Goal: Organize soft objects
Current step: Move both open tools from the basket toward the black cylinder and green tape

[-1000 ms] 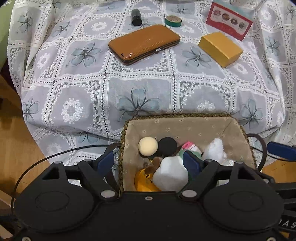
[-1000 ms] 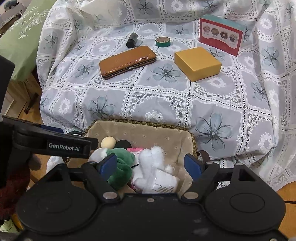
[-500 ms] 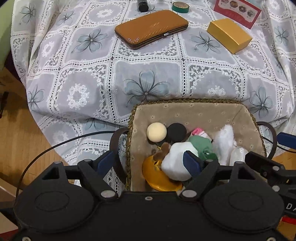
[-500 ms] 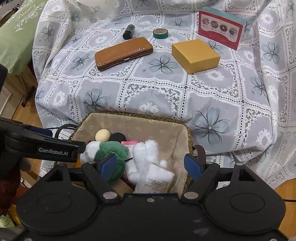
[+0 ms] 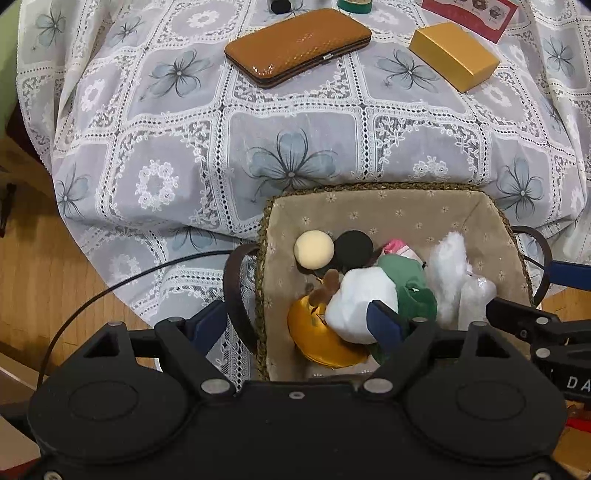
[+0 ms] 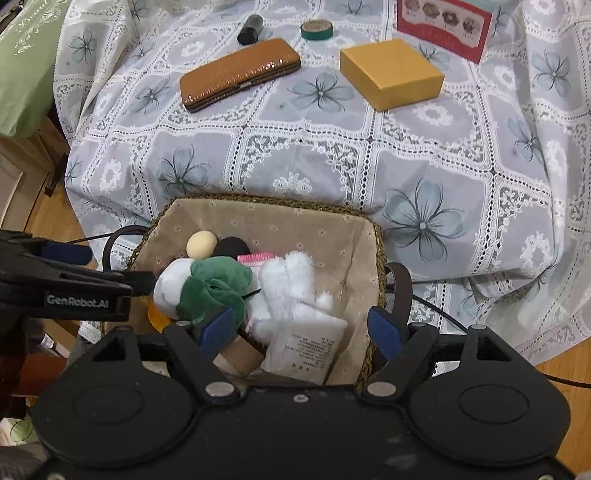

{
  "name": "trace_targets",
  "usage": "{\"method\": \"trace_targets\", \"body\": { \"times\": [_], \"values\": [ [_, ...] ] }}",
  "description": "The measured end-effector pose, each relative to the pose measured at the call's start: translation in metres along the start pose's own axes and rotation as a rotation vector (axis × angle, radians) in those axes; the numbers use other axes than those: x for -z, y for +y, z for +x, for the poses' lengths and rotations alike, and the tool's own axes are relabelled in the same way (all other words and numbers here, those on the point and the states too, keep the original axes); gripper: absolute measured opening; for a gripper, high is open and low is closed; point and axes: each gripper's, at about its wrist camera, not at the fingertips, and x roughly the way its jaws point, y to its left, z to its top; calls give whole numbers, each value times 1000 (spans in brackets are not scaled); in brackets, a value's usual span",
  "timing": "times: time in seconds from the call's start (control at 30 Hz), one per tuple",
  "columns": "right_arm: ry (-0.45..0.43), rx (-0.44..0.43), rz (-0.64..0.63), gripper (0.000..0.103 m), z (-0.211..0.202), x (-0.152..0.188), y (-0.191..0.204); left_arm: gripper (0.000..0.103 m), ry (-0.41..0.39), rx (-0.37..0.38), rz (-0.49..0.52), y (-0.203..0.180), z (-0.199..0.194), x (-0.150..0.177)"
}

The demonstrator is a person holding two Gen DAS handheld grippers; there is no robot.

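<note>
A fabric-lined woven basket [image 5: 399, 206] [image 6: 280, 218] sits at the near edge of the covered table. It holds soft things: a white and green plush [image 5: 364, 299] [image 6: 212, 284], a cream ball [image 5: 314, 249] [image 6: 201, 243], a black puff [image 5: 354, 247], a fluffy white toy [image 5: 448, 258] [image 6: 288, 280], a yellow item [image 5: 314, 332] and a clear packet [image 6: 306, 343]. My left gripper [image 5: 297, 326] is open and empty, straddling the basket's left wall. My right gripper [image 6: 301, 330] is open and empty over the basket's near right part.
On the lace tablecloth [image 5: 291, 122] farther back lie a brown wallet [image 5: 299, 46] [image 6: 240, 74], a yellow box [image 5: 454, 55] [image 6: 391, 72], a red card box [image 6: 445, 26], a green tape roll [image 6: 316, 28] and a small black bottle [image 6: 251, 28]. Wooden floor [image 5: 33, 258] lies left.
Both grippers have pulled back and up from the basket, so it shows more fully. The soft things in it have not moved. Both grippers stay open.
</note>
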Motion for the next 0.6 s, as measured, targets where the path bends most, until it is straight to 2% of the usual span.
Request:
{"method": "trace_targets", "body": {
  "times": [0.23, 0.6],
  "values": [
    [11, 4, -16, 79, -1, -15, -1, 80, 1, 4, 24, 4, -6, -11],
    [-142, 46, -111, 79, -26, -79, -3, 80, -50, -37, 87, 9, -21, -44]
  ]
}}
